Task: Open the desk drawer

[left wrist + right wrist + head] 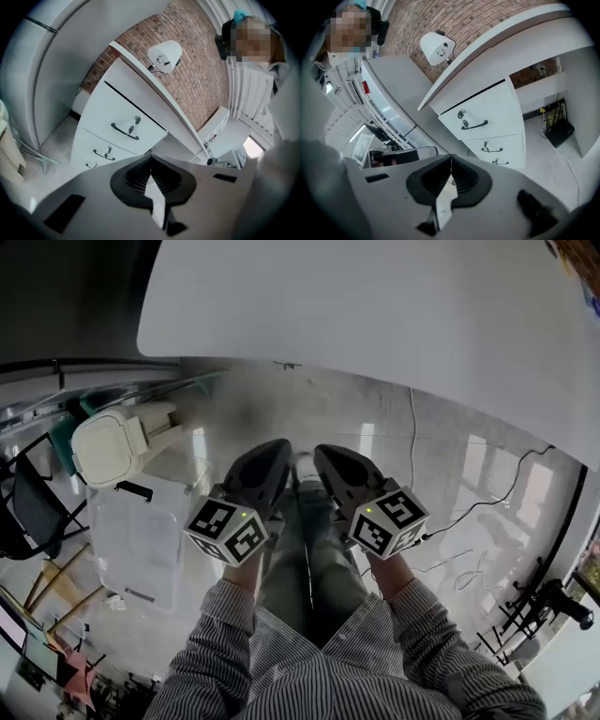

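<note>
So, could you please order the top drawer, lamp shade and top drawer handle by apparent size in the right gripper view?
Largest: the top drawer.
Next: the lamp shade.
Smallest: the top drawer handle.
The shade seems farther off, so it may really be bigger than it looks.

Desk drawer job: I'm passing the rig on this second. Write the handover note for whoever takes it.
Left gripper: jaws shut, empty.
Right gripper: jaws shut, empty.
Both are held side by side, short of the drawers, touching nothing.
Drawer pedestal: under the white desk top. It has three drawers, all closed, each with a dark bar handle.
Done: nothing yet.
Left: open one gripper's jaws, close them on a handle, probably the top drawer handle, and pull.
</note>
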Available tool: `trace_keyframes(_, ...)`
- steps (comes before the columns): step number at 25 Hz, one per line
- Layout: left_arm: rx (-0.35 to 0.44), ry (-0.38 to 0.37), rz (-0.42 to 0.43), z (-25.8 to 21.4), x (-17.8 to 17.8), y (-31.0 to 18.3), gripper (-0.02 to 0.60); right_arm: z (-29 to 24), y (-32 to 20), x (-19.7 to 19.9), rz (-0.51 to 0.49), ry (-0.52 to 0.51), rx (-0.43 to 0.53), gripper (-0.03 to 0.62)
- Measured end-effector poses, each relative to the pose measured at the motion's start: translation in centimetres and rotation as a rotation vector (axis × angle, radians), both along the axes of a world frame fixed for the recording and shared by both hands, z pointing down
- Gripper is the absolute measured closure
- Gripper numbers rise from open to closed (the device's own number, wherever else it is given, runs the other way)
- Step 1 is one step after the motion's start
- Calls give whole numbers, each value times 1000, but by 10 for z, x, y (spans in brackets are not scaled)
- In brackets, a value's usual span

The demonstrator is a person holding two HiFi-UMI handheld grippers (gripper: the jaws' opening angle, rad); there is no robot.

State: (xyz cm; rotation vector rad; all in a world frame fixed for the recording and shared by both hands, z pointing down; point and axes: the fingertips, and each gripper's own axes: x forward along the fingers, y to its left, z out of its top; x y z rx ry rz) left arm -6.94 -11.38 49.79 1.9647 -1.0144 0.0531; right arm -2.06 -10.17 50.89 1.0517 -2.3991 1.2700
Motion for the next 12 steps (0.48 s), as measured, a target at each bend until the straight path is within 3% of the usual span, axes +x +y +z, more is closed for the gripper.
trace_keyframes(2, -7, 13, -3, 6, 2, -9, 569, 5, -6, -1, 1, -16, 4, 577)
trace_keyframes(7, -109, 160, -46, 24, 9, -28, 568, 24, -26, 4, 114, -128, -86, 576)
trace_keyframes(12, -160, 247, -150, 42, 0, -38, 568, 40, -32, 3, 222, -226, -152, 576)
